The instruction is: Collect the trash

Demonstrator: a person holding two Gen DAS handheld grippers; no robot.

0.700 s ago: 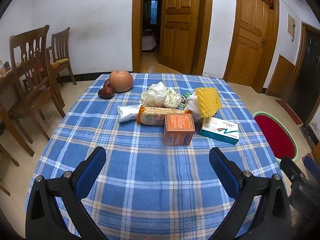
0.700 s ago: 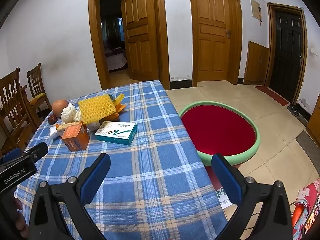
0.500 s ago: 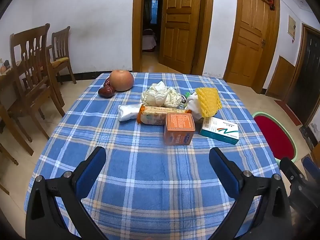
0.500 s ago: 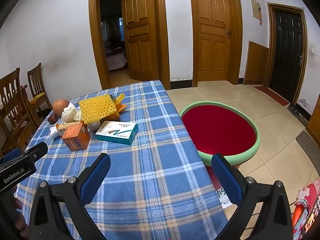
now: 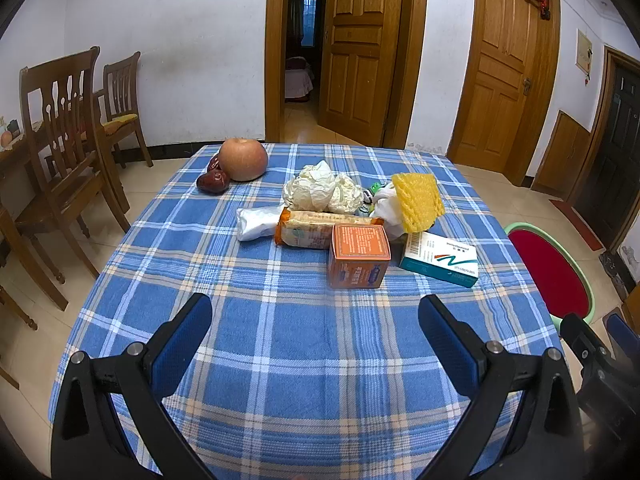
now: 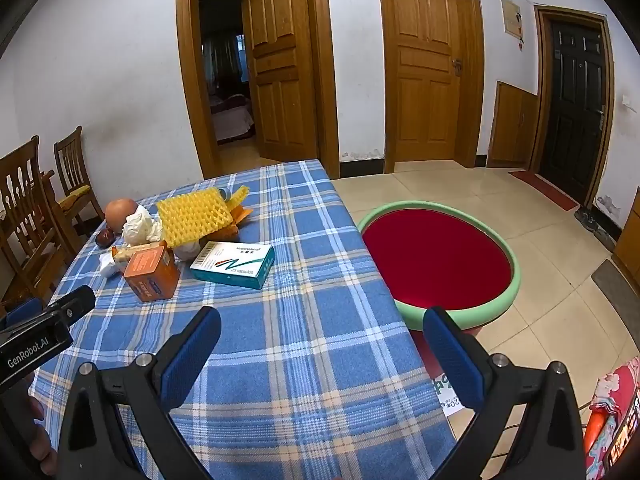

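On the blue plaid tablecloth [image 5: 304,332] lies a heap of trash: an orange carton [image 5: 359,255] [image 6: 151,269], a white and teal medicine box [image 5: 440,259] [image 6: 233,263], a yellow foam net [image 5: 418,200] [image 6: 194,216], crumpled white paper [image 5: 322,191], a biscuit packet [image 5: 312,229] and a white wrapper [image 5: 256,222]. My left gripper [image 5: 314,312] hovers open over the near cloth, short of the carton. To the right, my right gripper [image 6: 320,324] is open above the table's right edge. Nothing is between either pair of fingers.
An apple [image 5: 243,159] and red dates [image 5: 213,181] sit at the far left of the table. A red basin with a green rim [image 6: 516,280] stands on the floor right of the table. Wooden chairs [image 5: 64,152] stand at the left.
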